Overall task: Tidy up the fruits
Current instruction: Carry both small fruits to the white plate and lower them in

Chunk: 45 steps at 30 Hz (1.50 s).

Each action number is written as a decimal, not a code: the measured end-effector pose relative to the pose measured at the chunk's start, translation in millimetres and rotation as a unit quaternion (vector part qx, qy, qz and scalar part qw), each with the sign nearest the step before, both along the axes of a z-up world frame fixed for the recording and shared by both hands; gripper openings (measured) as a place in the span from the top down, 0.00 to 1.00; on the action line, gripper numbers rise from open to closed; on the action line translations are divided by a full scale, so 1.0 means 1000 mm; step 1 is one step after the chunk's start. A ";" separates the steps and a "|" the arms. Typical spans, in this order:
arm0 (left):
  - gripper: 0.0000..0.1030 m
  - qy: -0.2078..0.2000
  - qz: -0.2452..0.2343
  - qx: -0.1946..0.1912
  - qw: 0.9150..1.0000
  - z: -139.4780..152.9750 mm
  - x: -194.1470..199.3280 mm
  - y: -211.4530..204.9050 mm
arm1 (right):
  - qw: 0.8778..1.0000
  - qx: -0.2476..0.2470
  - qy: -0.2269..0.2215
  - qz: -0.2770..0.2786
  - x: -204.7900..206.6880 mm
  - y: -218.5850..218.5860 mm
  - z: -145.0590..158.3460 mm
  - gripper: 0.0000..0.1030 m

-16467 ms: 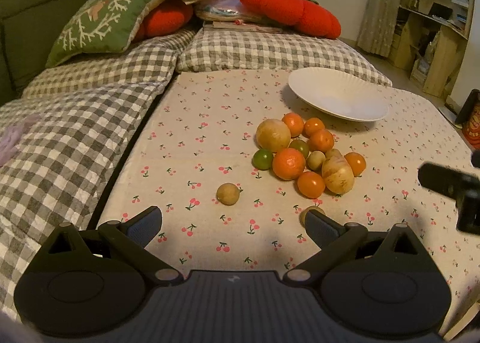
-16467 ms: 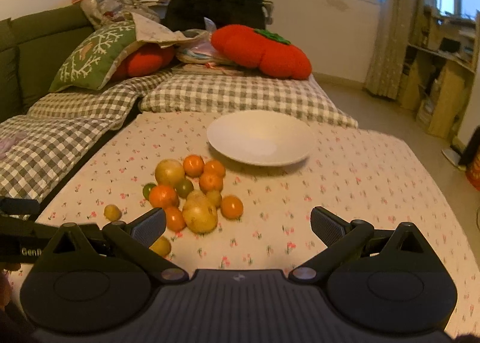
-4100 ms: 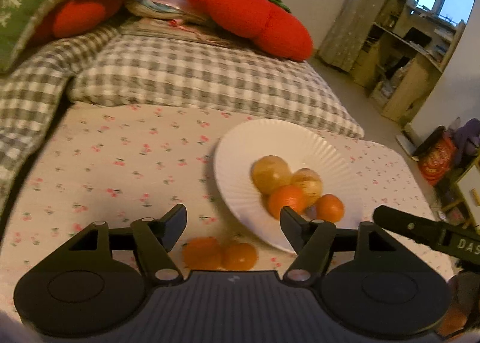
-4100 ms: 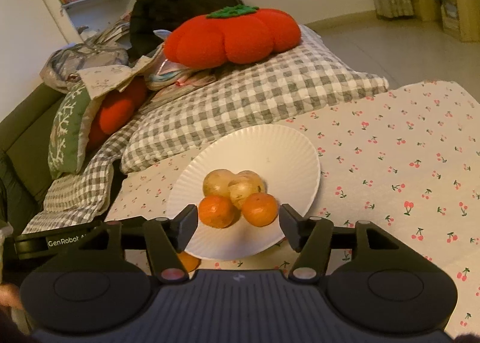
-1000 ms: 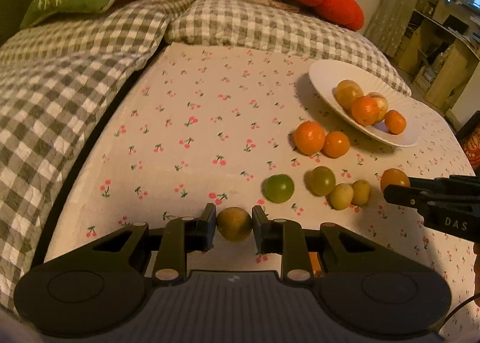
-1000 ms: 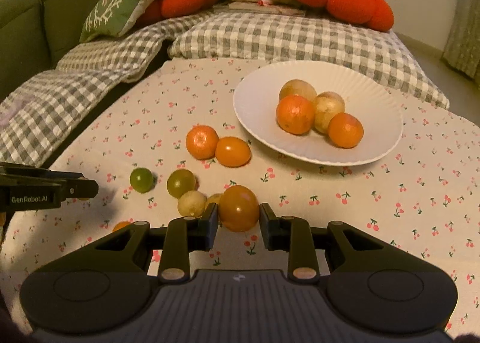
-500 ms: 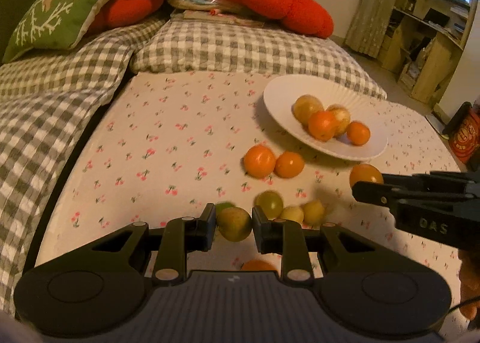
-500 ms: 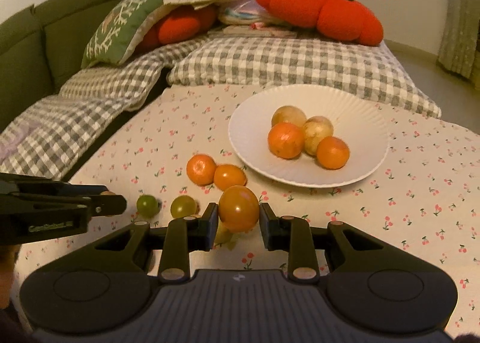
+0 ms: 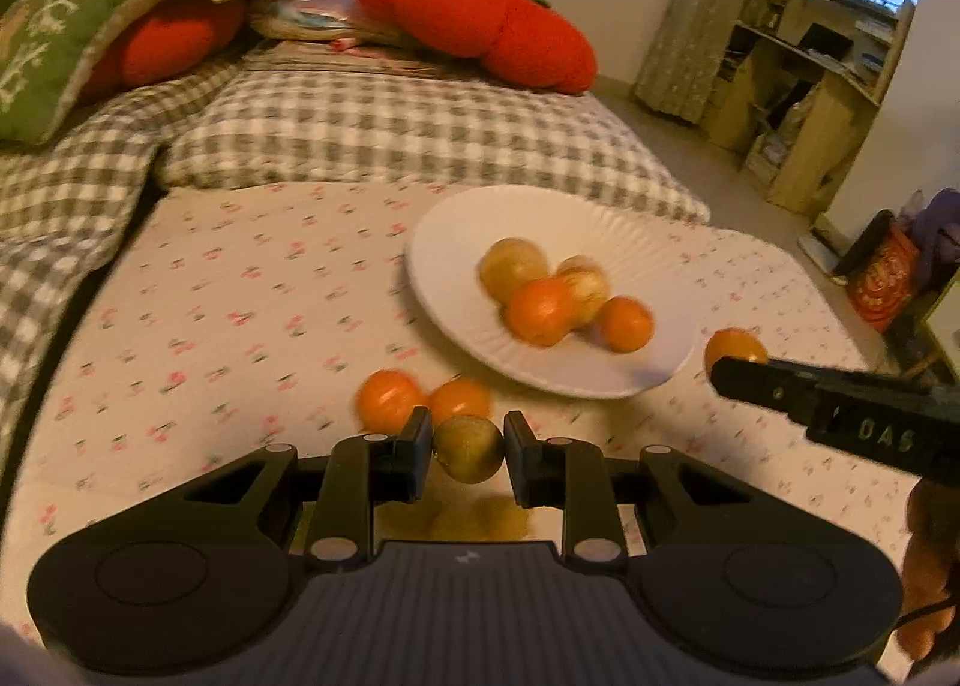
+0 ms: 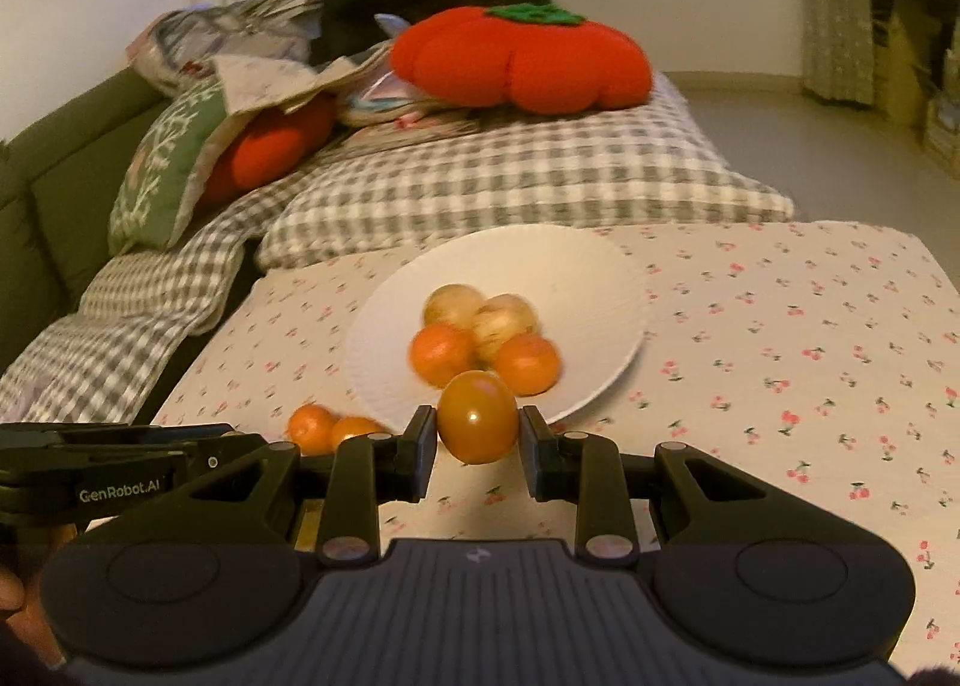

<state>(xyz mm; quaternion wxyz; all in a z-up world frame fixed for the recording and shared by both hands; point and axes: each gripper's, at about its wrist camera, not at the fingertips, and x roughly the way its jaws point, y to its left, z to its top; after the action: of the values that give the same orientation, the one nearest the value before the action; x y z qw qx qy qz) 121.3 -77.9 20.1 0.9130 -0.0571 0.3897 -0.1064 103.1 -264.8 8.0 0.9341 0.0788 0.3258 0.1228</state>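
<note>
A white plate (image 9: 456, 290) (image 10: 588, 278) on the cherry-print cloth holds several fruits, two pale (image 9: 513, 269) and two orange (image 10: 441, 353). My left gripper (image 9: 468, 449) is shut on a small brownish fruit (image 9: 469, 448), raised above the cloth just short of the plate. My right gripper (image 10: 477, 434) is shut on an orange tomato (image 10: 477, 416) near the plate's front rim; it shows in the left wrist view (image 9: 735, 350) too. Two oranges (image 9: 387, 398) (image 10: 312, 428) lie on the cloth before the plate. Small yellowish fruits (image 9: 468, 518) show below the left fingers.
Grey checked cushions (image 9: 372, 128) border the cloth at the back and left. A red pumpkin pillow (image 10: 522, 59) and a green pillow (image 9: 54, 44) lie behind. Wooden shelves (image 9: 828, 104) and a red bag (image 9: 882, 278) stand at the right.
Both grippers have moved forward toward the plate, each still carrying its fruit. The plate looms larger and the loose fruits on the cloth have slipped under the grippers.
</note>
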 end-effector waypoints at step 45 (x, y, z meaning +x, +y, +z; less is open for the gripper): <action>0.79 -0.070 -0.093 0.034 0.993 -0.037 0.056 -0.075 | 0.998 0.000 0.005 -0.058 0.074 -0.014 -0.031 0.72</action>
<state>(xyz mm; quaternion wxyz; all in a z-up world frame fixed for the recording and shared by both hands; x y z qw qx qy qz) 177.0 -152.7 -16.8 0.9255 0.0176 0.3321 -0.1814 177.5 -278.4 -22.6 0.9380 0.0983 0.3254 0.0678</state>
